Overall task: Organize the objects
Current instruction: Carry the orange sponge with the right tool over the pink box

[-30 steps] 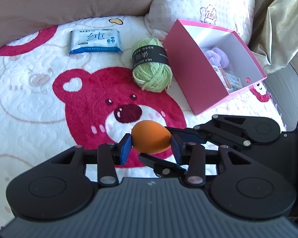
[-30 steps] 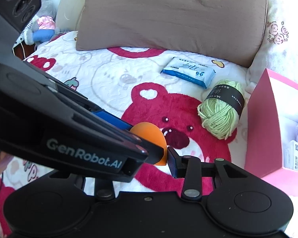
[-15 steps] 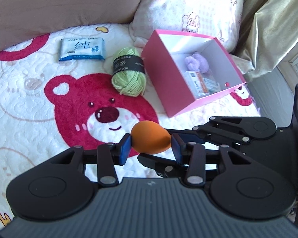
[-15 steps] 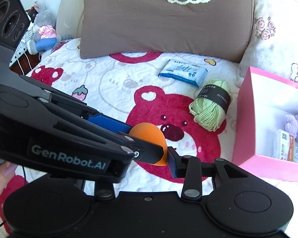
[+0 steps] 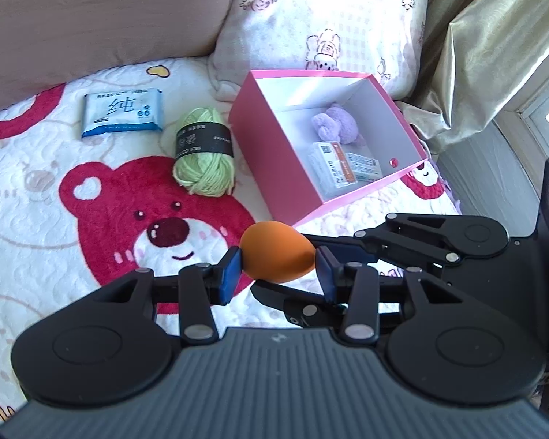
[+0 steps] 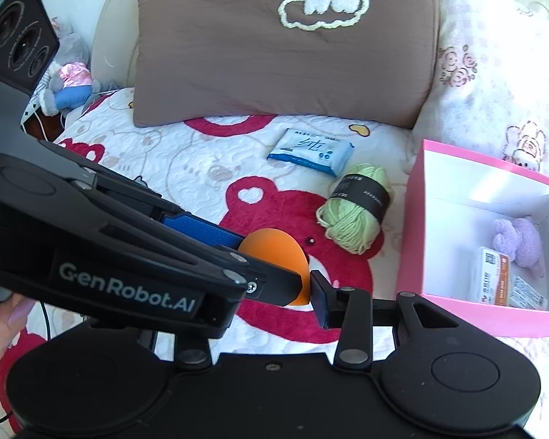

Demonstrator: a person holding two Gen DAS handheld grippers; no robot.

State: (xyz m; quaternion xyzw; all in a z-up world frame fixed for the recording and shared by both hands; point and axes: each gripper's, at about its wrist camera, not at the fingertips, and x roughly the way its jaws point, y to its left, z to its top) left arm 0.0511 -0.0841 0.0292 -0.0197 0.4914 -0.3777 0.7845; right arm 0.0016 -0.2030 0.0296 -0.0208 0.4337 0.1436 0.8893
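Both tongs, left (image 5: 278, 269) and right (image 6: 307, 285), pinch the orange egg-shaped sponge (image 5: 277, 255); pink cardboard box (image 5: 260, 161) half-filled, green yarn ball (image 5: 204, 159) and blue wipes packet (image 5: 122, 116) wait on the bed.

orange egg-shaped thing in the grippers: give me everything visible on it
The orange egg-shaped sponge is smooth, matte and soft-looking, with no markings. It lies sideways, pointed end toward the pink box, lifted clear of the bear-print blanket. The left gripper pinches it between blue pads at both ends. The right gripper closes on it too, from the side; its left finger is hidden.
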